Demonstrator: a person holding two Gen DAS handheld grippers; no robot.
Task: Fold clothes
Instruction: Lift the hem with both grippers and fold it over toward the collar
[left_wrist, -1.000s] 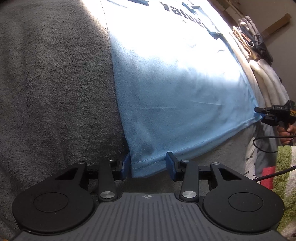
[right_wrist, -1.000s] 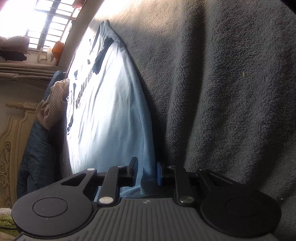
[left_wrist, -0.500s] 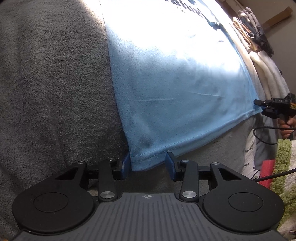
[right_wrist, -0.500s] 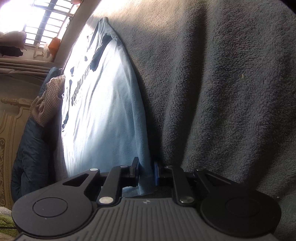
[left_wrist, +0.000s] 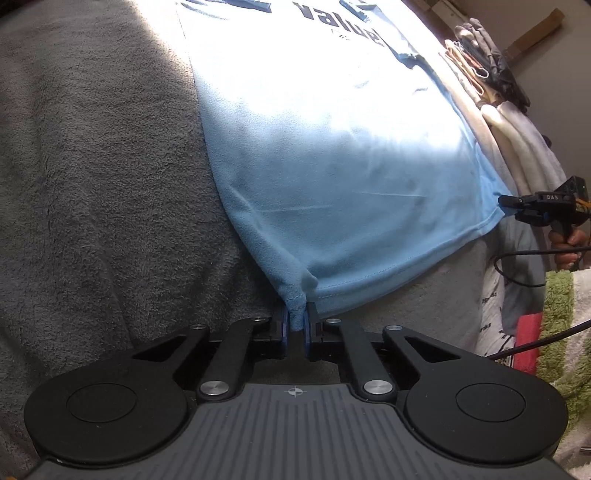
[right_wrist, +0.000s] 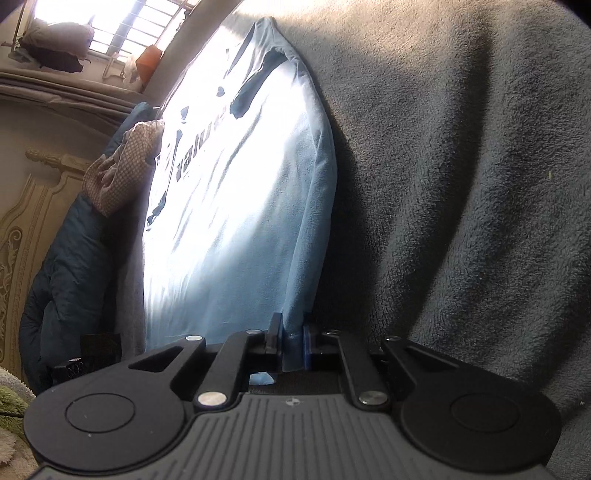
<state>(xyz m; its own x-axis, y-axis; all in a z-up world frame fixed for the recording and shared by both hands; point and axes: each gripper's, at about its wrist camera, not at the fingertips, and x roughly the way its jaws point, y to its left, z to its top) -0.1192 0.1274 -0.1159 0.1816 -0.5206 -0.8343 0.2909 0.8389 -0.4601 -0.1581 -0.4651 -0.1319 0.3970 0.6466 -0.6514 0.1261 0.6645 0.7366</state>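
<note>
A light blue T-shirt (left_wrist: 332, 155) with dark lettering lies spread on a grey fleece blanket (left_wrist: 92, 166). My left gripper (left_wrist: 295, 319) is shut on the shirt's near hem corner, and the cloth bunches between the blue pads. In the right wrist view the same T-shirt (right_wrist: 236, 206) runs away toward a bright window. My right gripper (right_wrist: 293, 334) is shut on the other hem corner. That right gripper (left_wrist: 517, 205) also shows at the far right of the left wrist view, held by a hand (left_wrist: 569, 247).
Folded pale clothes (left_wrist: 509, 122) are stacked along the blanket's right side, with a green rug (left_wrist: 561, 306) and a red item (left_wrist: 528, 343) beyond. A dark blue quilt (right_wrist: 62, 280), a checked cloth (right_wrist: 118, 173) and a carved headboard (right_wrist: 22, 221) lie left of the shirt. A cable (left_wrist: 517, 258) trails from the hand.
My left gripper went from open around the hem corner to shut on it. My right gripper closed tighter on its corner. Both hem corners have lifted slightly.
</note>
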